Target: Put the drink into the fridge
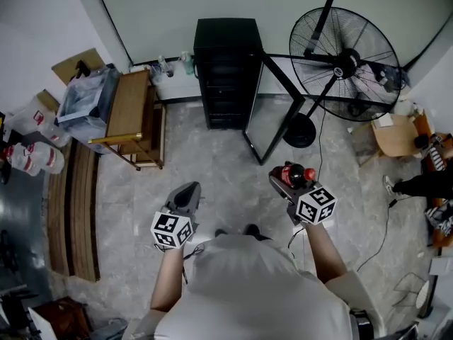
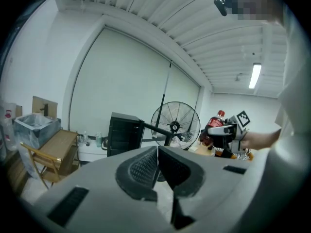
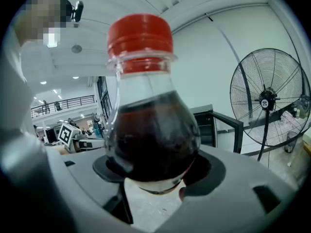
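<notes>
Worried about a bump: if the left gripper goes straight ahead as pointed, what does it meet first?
Likely the black fridge, around its open door; nothing shows in between, though depth is unclear.

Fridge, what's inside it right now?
The fridge has its door open. Inside, only dark shelves show; it is too dark to tell whether anything sits on them.

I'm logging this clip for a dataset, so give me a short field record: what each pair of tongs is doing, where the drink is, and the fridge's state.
left tongs: shut, nothing between them
right tongs: shut on drink bottle, dark liquid, red cap
fridge: black, stands on the floor ahead of the person
fridge door: swung open
fan: stands right of the fridge
task status: drink not yet in the fridge
</notes>
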A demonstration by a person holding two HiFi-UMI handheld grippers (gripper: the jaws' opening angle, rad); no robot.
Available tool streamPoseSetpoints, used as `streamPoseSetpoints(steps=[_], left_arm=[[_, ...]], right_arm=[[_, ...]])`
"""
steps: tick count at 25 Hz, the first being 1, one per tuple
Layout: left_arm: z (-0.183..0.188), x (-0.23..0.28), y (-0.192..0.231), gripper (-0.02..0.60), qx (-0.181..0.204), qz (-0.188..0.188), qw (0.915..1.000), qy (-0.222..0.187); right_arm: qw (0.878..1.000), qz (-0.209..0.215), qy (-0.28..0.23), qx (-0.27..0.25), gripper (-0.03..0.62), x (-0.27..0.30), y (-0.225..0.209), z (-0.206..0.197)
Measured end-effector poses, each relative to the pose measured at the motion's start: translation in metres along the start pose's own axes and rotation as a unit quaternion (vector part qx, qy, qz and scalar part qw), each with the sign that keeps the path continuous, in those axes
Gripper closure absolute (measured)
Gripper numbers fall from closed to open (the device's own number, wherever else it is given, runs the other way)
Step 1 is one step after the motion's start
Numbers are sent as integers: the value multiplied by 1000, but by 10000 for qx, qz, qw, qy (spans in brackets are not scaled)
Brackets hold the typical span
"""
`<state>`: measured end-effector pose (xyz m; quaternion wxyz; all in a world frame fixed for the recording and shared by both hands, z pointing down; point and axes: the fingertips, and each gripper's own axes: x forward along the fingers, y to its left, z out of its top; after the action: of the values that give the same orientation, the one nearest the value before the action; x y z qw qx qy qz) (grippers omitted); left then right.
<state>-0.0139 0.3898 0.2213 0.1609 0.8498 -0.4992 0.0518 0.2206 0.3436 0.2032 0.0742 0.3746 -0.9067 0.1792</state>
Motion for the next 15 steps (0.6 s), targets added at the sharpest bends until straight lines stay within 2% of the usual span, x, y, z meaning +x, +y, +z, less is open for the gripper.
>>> streamPoseSetpoints(steps=[15], left_arm=[[-17, -25, 30, 572, -42, -152, 9998, 157]], right_arm=[[9999, -94, 39, 96, 290, 15, 36, -17]])
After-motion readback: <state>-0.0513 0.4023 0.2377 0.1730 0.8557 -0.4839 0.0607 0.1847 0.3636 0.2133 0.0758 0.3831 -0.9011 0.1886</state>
